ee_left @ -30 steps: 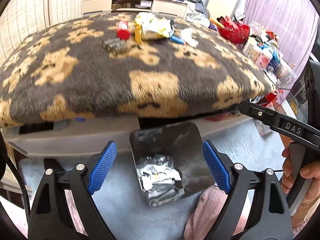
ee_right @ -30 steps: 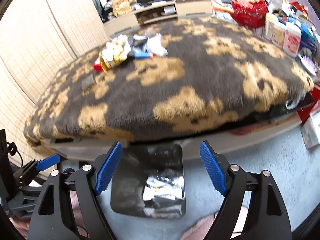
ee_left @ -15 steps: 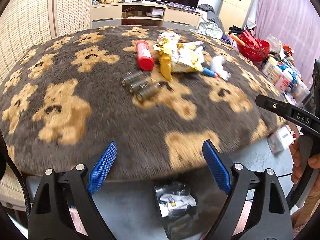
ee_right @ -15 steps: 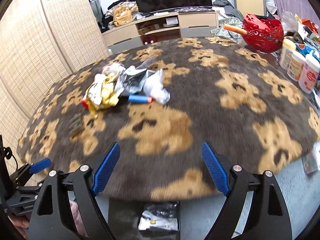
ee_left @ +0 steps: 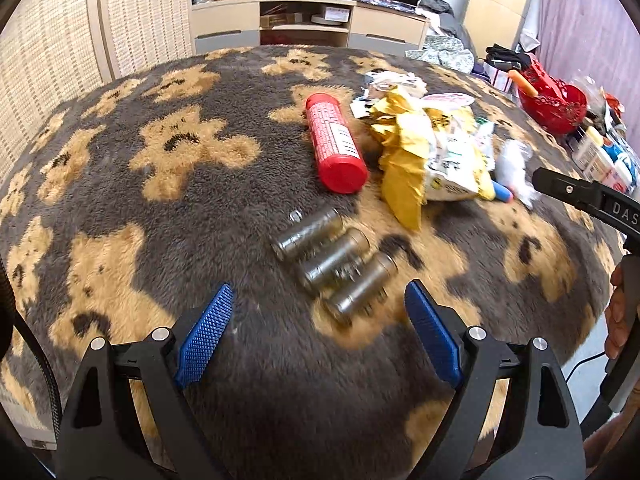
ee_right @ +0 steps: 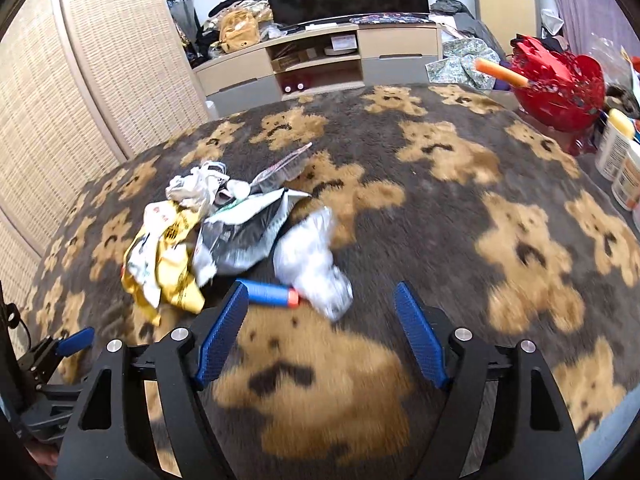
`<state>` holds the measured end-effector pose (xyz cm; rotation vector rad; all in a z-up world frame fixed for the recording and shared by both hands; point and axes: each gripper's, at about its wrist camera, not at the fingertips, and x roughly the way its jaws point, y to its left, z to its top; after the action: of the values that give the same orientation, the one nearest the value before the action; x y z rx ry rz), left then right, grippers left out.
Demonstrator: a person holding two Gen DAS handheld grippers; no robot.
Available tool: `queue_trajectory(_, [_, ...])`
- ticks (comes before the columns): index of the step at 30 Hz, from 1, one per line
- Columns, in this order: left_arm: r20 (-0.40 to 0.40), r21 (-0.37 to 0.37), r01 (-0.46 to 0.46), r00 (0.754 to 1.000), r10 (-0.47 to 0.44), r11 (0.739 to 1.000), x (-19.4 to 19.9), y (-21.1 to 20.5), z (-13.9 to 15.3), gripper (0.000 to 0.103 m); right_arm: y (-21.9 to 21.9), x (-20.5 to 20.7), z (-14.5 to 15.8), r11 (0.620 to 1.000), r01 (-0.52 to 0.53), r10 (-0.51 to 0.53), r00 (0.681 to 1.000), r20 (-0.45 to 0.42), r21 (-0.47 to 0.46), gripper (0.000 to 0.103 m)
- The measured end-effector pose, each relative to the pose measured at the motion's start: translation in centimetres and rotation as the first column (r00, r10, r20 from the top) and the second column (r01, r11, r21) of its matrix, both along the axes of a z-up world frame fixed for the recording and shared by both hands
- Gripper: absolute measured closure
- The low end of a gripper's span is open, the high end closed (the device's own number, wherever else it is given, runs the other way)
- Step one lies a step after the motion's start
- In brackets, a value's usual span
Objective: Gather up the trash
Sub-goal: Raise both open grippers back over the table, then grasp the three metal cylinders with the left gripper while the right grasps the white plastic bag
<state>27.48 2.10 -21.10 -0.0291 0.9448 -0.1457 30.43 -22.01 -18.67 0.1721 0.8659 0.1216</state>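
Trash lies on a bear-patterned blanket (ee_left: 160, 208). In the left wrist view I see a red tube (ee_left: 335, 148), three small brown vials (ee_left: 334, 264), and a yellow crumpled wrapper (ee_left: 424, 152). My left gripper (ee_left: 318, 328) is open and empty, just short of the vials. In the right wrist view the yellow wrapper (ee_right: 164, 260), a grey-white bag (ee_right: 244, 232), crumpled white plastic (ee_right: 312, 260) and a blue foam dart (ee_right: 268, 293) lie ahead. My right gripper (ee_right: 320, 328) is open and empty, just below the dart.
A red basket (ee_right: 560, 84) and white bottles (ee_right: 616, 148) stand at the blanket's right edge. A TV cabinet (ee_right: 320, 64) is behind. A wicker screen (ee_right: 80, 80) stands on the left.
Both grippers rose from the dark trash bin on the floor and moved forward over the blanket toward the trash. The bin has left both views.
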Motion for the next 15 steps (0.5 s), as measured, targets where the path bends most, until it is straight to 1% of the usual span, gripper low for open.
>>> queue_trajectory(5, [-0.005,-0.013,-0.010,1.000,0.009,1.000,1.2,-0.6,0.0,0.021,0.6,2.3,-0.7,1.000,0.001,-0.001,1.000,-0.017,-0.019,0.036])
queue_trajectory(8, [-0.005,-0.005,-0.013,1.000,0.013,1.000,1.8,-1.1,-0.1,0.021,0.7,3.2,-1.3,1.000,0.003,-0.003,1.000,-0.027,-0.029,0.040])
queue_trajectory(10, [0.001,0.014,-0.011,1.000,0.011,1.000,2.0,-1.6,-0.3,0.021,0.8,3.7,-1.6,0.999,0.000,-0.001,0.999,-0.033,-0.033,0.044])
queue_trajectory(12, [0.010,0.041,-0.011,1.000,0.011,0.999,2.0,-2.0,-0.4,0.023,0.8,4.1,-1.9,0.999,0.001,-0.003,0.999,-0.038,-0.043,0.046])
queue_trajectory(13, [0.015,0.054,-0.013,1.000,0.012,0.998,2.1,-2.1,-0.4,0.026,0.9,4.3,-2.0,0.999,0.001,-0.003,0.999,-0.038,-0.048,0.048])
queue_trajectory(14, [0.020,0.067,-0.015,1.000,0.014,0.998,2.0,-2.1,-0.4,0.031,0.9,4.4,-2.1,0.999,0.001,-0.003,0.999,-0.039,-0.049,0.051])
queue_trajectory(15, [0.026,0.078,-0.019,1.000,0.017,0.997,1.9,-2.1,-0.4,0.034,0.9,4.5,-2.3,0.999,0.001,-0.003,0.999,-0.042,-0.052,0.055])
